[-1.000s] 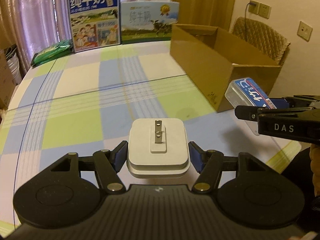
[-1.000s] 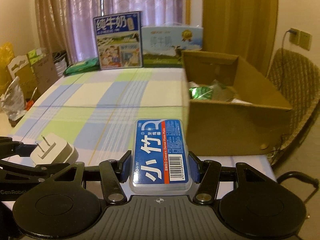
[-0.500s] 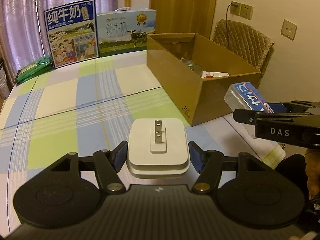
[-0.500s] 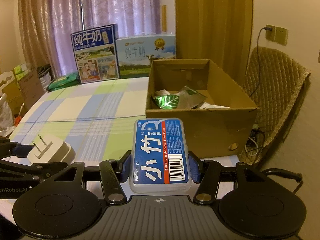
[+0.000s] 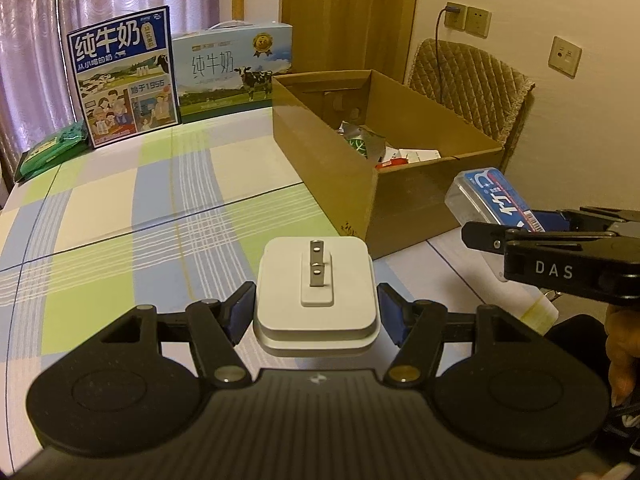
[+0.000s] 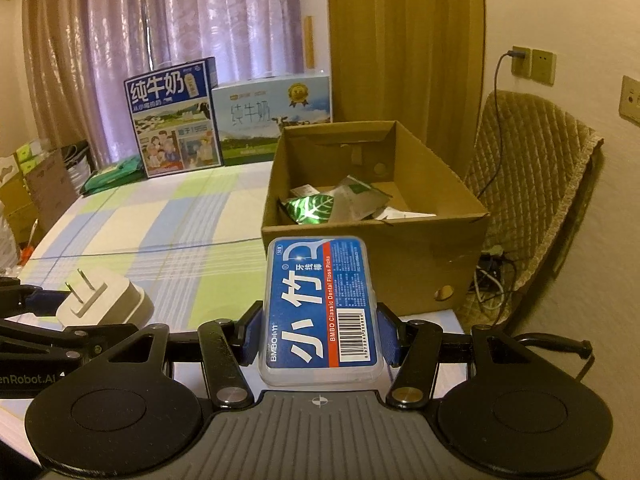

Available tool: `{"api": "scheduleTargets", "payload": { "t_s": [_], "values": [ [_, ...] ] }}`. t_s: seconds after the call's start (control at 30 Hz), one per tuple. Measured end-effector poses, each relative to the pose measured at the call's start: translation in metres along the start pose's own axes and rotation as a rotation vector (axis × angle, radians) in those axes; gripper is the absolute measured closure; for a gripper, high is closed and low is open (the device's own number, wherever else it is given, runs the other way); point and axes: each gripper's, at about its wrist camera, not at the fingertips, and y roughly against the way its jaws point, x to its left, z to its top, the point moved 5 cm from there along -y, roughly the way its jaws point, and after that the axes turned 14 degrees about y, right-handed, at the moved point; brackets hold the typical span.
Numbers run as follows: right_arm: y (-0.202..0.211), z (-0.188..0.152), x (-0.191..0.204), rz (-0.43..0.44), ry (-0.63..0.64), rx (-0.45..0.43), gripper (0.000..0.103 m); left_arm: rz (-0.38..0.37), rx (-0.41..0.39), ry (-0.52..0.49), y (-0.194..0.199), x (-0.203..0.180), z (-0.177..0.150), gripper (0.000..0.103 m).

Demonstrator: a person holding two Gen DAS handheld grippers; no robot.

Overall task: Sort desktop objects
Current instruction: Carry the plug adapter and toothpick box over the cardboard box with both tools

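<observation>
Both tongs carry something and both are raised above the tabletop (image 5: 100,216), which wears a checked cloth of green, blue and cream. The left tongs (image 5: 316,312) are clamped on a white square plug adapter (image 5: 316,300), held by its two flat sides with the metal prongs pointing forward and a little up; I think this grip is chosen because the smooth sides give the blue pads a firm seat and keep the prongs free. The right tongs (image 6: 320,336) are clamped on a clear plastic case of dental floss picks with a blue label (image 6: 322,304), gripped near its lower end so the long body sticks out ahead. Both things point toward the open brown cardboard box (image 6: 420,264) at the right part of the tabletop, which already holds a shiny green packet (image 6: 310,208) and some papers. It seems the box is the collecting place, and the two things are lined up before its near wall, not yet over the opening. At the far edge two milk cartons (image 5: 124,76) stand upright, clear of the work.
</observation>
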Motion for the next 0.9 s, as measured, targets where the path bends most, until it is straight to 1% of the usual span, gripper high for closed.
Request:
{"api": "scheduleTargets", "payload": {
  "t_s": [0.23, 0.47, 0.67, 0.9],
  "values": [
    [0.003, 0.003, -0.01, -0.017, -0.005, -0.01, 0.05, -0.019, 0.001, -0.002, -0.004, -0.008, 0.004, 0.043],
    [0.006, 0.019, -0.027, -0.046, -0.009, -0.046, 0.05, -0.042, -0.021, -0.006, -0.009, -0.023, 0.019, 0.043],
    [0.001, 0.038, -0.048, -0.066, -0.014, -0.071, 0.05, -0.072, -0.051, -0.009, -0.017, -0.042, 0.041, 0.043],
    [-0.02, 0.062, -0.071, -0.062, 0.0, -0.071, 0.05, -0.097, -0.07, 0.003, -0.033, -0.057, 0.071, 0.043]
  ]
}}
